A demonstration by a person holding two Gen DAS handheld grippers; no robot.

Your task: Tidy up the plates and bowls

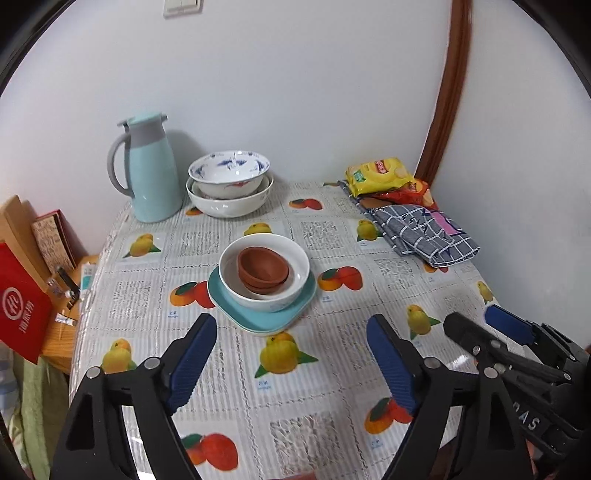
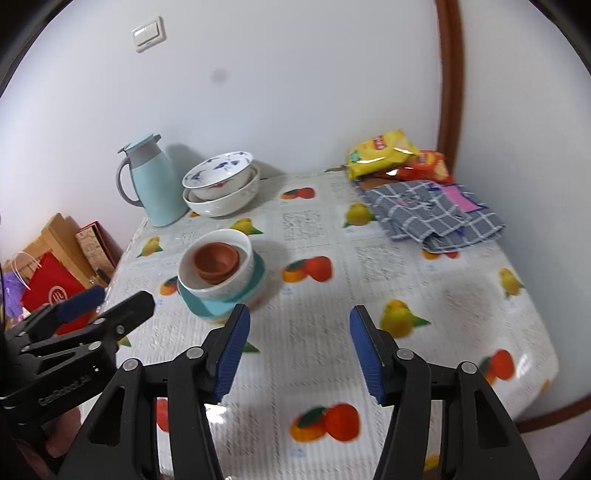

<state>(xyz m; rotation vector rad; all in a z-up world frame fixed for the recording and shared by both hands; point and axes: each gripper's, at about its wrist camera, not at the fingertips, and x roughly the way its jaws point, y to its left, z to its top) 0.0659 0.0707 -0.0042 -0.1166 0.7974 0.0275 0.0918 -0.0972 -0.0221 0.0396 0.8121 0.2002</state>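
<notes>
Nearest the cameras, the left gripper hangs over the fruit-print tablecloth with its blue pads spread wide and nothing between them; the right gripper hangs beside it, jaws likewise spread and empty; each gripper shows at the edge of the other's view.

Just beyond the fingertips, near the middle of the table, stands the main stack: two teal plates at the bottom, one on the other; a white bowl on them; brown bowls nested inside the white bowl. Neither gripper touches the stack.

Farther back, against the wall, two large white bowls sit nested; the upper patterned bowl rests tilted in the plain lower bowl; a pale blue jug stands upright just to their left.

At the far right corner lies a folded grey checked cloth; behind it, a yellow snack bag on a red bag. Left of the table, boxes and a red paper bag stand on a lower wooden surface; a light switch is mounted on the wall.
</notes>
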